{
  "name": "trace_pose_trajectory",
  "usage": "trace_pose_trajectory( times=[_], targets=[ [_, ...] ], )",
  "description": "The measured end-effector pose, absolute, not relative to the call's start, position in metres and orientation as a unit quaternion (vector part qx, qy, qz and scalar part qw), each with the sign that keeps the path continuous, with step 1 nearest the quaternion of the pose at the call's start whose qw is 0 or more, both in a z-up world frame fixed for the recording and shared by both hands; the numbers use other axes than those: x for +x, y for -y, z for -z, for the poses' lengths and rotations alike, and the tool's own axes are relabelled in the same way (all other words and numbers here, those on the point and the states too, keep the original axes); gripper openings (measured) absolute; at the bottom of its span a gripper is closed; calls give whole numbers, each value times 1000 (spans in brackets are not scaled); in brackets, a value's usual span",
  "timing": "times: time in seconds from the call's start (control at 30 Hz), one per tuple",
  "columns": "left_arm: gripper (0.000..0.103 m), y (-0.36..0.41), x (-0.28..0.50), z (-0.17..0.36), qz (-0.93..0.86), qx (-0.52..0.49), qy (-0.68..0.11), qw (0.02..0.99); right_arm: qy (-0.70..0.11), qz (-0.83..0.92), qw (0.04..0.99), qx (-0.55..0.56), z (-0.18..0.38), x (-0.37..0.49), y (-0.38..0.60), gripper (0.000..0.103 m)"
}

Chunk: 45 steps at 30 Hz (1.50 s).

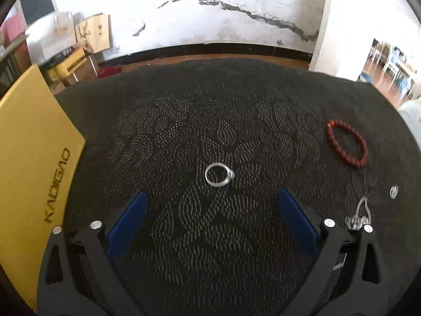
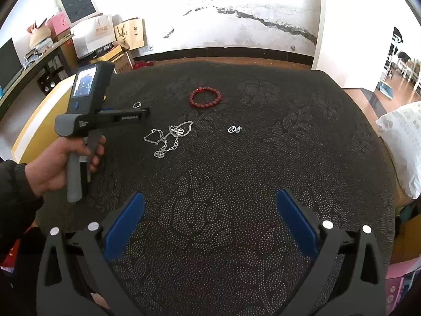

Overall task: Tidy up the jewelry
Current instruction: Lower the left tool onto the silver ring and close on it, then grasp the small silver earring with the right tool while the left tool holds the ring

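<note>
Both sets of fingers spread wide, empty. Left gripper (image 1: 211, 200) squared up so silver ring (image 1: 219, 174) lay just ahead between fingertips, probably for pickup; right gripper (image 2: 210, 202) held back.

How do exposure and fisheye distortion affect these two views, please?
Left wrist view: the wall is blown out, the cloth's far edge bows, yet the ring stays sharp. Right wrist view: the same glare up top, dark vignetted corners, and the necklace and red bracelet read clearly.
</note>
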<state>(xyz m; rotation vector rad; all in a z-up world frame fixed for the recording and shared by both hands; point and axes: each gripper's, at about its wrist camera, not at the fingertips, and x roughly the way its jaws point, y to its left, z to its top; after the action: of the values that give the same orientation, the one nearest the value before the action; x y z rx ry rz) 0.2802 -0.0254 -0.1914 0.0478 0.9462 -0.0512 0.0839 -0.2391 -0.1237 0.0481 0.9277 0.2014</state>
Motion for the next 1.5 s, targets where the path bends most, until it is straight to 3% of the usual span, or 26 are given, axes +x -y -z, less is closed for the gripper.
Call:
trace_pose_trajectory(
  times=[0.2,0.3,0.5,0.57,0.87,1.13,1.5],
  targets=[
    [95,28,290,192,26,31,-453,890,-434,-90,896,34,118,84,246,97],
    [62,31,285,188,29,35,-438,898,-429,-88,898,40,115,84,249,97],
    [28,45,280,186,46,58,-429,900,-423,-82,901,44,110,85,253,97],
    [22,46,278,185,45,56,-428,901,-420,-81,903,43,108,84,253,97],
    [22,48,254,176,56,72,-422,902,-426,-73,901,40,112,89,256,97],
    [22,43,195,127,68,86,-424,899,-467,-61,882,14,145,115,248,97],
    [22,11,127,86,88,96,-426,895,-479,-146,864,-54,188,161,177,97]
  ],
)
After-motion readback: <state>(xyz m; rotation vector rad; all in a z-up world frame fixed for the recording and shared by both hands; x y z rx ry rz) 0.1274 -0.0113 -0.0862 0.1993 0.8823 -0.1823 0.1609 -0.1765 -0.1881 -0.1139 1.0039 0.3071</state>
